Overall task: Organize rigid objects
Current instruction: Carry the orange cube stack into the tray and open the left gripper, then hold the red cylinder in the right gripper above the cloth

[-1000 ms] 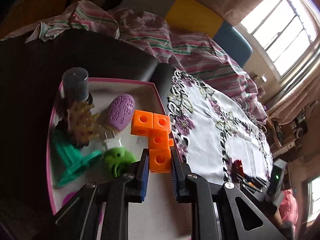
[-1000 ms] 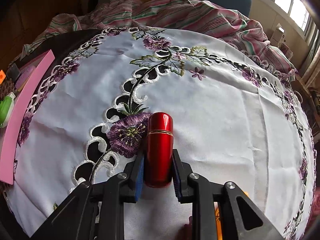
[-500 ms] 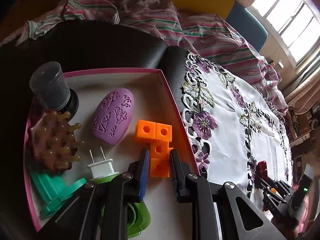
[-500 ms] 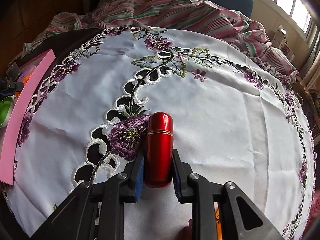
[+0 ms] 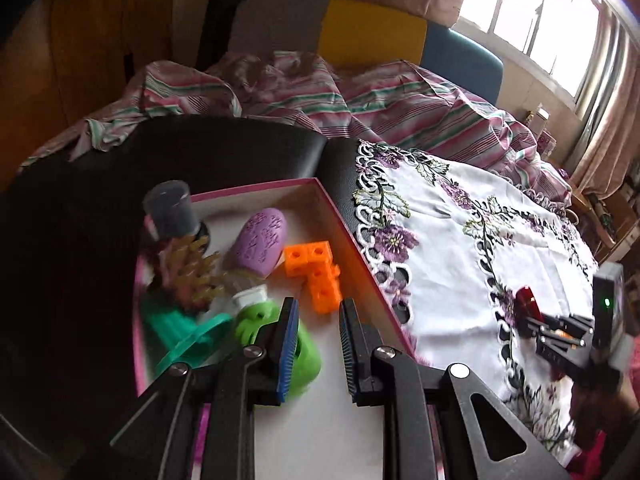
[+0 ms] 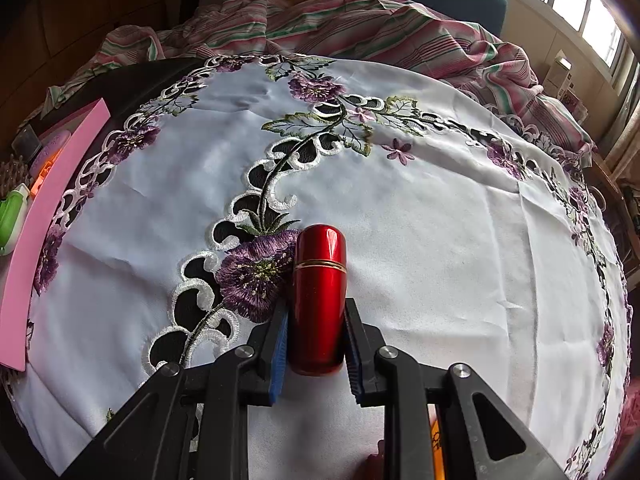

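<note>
**tidy_tom:** ok so where was everything at that moment? Going off the pink box (image 5: pixel 352 240), since that was the obvious anchor.

**boxwatcher:** Inside the pink box, near its right wall, you had the orange blocks (image 5: pixel 316 272) lying flat on the white floor. Your left tongs (image 5: pixel 316 304) hung just over the box at its near end. They were drawn nearly together with nothing between the pads, and the blocks sat just beyond the tips, not touched.

**tidy_tom:** and the rest of the box?

**boxwatcher:** Left of the blocks was the purple oval thing (image 5: pixel 262 240). A grey cup (image 5: pixel 170 214) stood in the far left corner, with a bristly amber brush (image 5: pixel 192 268) nearer you. There was also a white plug (image 5: pixel 252 294), a lime green piece (image 5: pixel 308 360) partly behind your left finger, and a teal plastic bit (image 5: pixel 188 332) along the left wall. That side was kinda blurry tbh.

**tidy_tom:** the right hand?

**boxwatcher:** Your right tongs (image 6: pixel 316 308) were well to the right of the box, over the embroidered cloth (image 6: pixel 440 240) on the counter (image 5: pixel 200 152). They were pinching the red tube (image 6: pixel 318 280) by its lower half, with the rounded cap pointing away from you. I couldn't tell if the tube's bottom end touched the cloth.
</note>
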Tool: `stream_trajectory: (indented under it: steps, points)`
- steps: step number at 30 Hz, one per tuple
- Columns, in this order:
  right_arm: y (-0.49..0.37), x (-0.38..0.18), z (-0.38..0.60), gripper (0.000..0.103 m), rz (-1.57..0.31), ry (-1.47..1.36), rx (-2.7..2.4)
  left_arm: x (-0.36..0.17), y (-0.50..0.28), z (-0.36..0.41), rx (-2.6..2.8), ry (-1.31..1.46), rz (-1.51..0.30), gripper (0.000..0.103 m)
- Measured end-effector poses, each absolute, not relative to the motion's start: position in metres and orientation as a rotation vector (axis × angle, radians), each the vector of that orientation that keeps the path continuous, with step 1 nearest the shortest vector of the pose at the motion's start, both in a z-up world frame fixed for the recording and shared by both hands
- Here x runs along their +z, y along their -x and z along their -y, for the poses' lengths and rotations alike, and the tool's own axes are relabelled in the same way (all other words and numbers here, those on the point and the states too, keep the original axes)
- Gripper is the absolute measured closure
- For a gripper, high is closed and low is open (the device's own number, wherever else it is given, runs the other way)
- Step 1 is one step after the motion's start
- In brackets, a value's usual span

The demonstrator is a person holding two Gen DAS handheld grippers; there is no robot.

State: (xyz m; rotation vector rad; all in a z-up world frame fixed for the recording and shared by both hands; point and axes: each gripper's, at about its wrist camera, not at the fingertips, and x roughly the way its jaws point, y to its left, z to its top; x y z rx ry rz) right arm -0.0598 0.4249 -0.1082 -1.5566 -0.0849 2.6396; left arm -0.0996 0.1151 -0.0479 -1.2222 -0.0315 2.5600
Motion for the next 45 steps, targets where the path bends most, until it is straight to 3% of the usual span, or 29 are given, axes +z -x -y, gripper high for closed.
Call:
stream_trajectory:
  steps: [13,45]
  points:
    - [0.058,-0.108,-0.423,0.078,0.114,1.539,2.639,-0.044,0.054,-0.087,2.617,1.194,0.016,0.082]
    - [0.055,-0.113,-0.416,0.078,0.155,1.490,2.642,-0.055,0.032,-0.036,2.680,1.238,0.087,0.082]
